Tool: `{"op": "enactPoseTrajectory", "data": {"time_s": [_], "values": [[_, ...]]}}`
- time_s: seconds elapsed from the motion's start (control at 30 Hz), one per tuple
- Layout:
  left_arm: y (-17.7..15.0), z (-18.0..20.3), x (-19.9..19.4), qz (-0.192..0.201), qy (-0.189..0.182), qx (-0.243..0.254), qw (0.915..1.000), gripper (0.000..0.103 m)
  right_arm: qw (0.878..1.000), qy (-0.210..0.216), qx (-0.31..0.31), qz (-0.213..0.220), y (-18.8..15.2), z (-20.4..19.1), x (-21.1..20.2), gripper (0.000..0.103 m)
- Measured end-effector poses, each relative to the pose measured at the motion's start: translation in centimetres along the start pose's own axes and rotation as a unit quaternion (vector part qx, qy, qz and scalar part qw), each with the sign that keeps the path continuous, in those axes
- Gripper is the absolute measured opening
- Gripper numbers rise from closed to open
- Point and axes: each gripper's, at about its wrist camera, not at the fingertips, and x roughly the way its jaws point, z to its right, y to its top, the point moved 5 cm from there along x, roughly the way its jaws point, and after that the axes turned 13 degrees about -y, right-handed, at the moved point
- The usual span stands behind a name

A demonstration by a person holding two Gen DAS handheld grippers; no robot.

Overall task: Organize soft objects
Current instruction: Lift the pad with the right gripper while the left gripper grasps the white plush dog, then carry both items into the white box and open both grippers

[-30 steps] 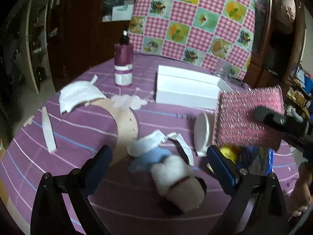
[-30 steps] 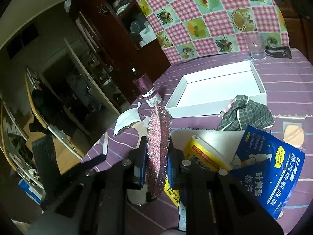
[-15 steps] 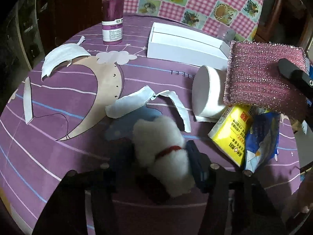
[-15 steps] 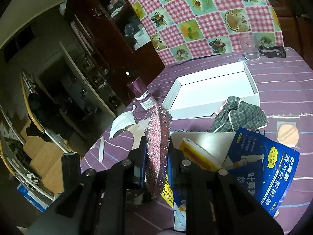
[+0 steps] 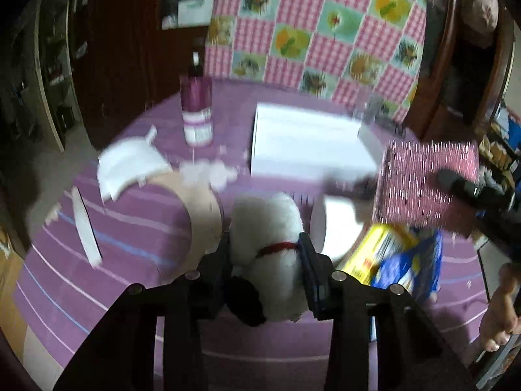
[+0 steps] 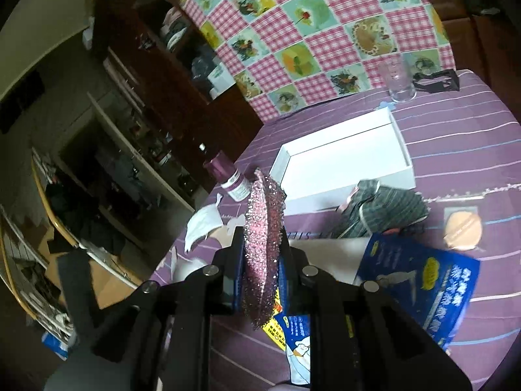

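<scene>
My left gripper [image 5: 265, 249] is shut on a white fluffy plush toy [image 5: 268, 228] with a red collar and holds it above the purple tablecloth. My right gripper [image 6: 262, 254] is shut on a pink glittery scrub sponge [image 6: 263, 224], held on edge; the sponge also shows at the right of the left wrist view [image 5: 426, 182]. An open white box [image 6: 345, 166] lies on the table beyond both; it also shows in the left wrist view [image 5: 309, 143]. A grey plaid cloth [image 6: 384, 208] lies bunched just in front of the box.
A purple bottle [image 5: 196, 114] stands left of the box. White masks [image 5: 130, 166] and a white strip [image 5: 85, 224] lie at the left. A white roll [image 5: 335, 231], blue and yellow packets [image 6: 420, 290], a round puff [image 6: 462, 228] and a glass [image 6: 399, 81] are on the right.
My left gripper has closed on the plush toy and lifted it off the cloth. The right gripper still holds the sponge, now a little nearer the box.
</scene>
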Motion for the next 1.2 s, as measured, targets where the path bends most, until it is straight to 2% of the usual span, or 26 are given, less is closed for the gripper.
{"op": "enactPoseTrajectory", "data": {"time_s": [0.13, 0.3, 0.5, 0.6, 0.77, 0.9, 1.03, 1.13, 1.2], "values": [[3.8, 0.8, -1.0, 0.026, -0.006, 0.012, 0.9996, 0.038, 1.0, -0.006, 0.01, 0.001, 2.7, 0.1, -1.0, 0.019], [7.9, 1.9, 0.0, 0.035, -0.023, 0.026, 0.9988, 0.038, 1.0, -0.001, 0.025, -0.006, 6.5, 0.5, -0.6, 0.019], [11.4, 2.6, 3.9, 0.042, -0.052, 0.037, 0.9971, 0.038, 0.999, 0.016, 0.038, -0.024, 10.1, 2.0, 2.6, 0.019], [12.2, 2.2, 6.7, 0.039, -0.053, 0.036, 0.9972, 0.038, 0.998, 0.022, 0.048, -0.046, 10.9, 3.6, 5.8, 0.019], [13.2, 0.3, 12.8, 0.005, -0.052, 0.006, 0.9986, 0.038, 0.995, -0.005, 0.035, -0.094, 12.0, 6.0, 11.2, 0.019], [13.4, -0.9, 17.1, -0.02, -0.044, -0.017, 0.9987, 0.038, 0.988, -0.006, 0.006, -0.155, 12.6, 7.2, 15.9, 0.019], [11.9, -1.9, 20.2, -0.058, -0.028, -0.016, 0.9978, 0.038, 0.977, -0.079, -0.038, -0.194, 11.9, 8.9, 19.6, 0.019], [10.7, -3.4, 21.7, -0.081, -0.016, -0.03, 0.9961, 0.038, 0.972, -0.071, -0.053, -0.217, 10.7, 9.4, 20.9, 0.019], [9.9, -4.1, 22.5, -0.097, -0.014, -0.036, 0.9945, 0.037, 0.969, -0.091, -0.068, -0.22, 10.2, 9.6, 21.3, 0.019]]}}
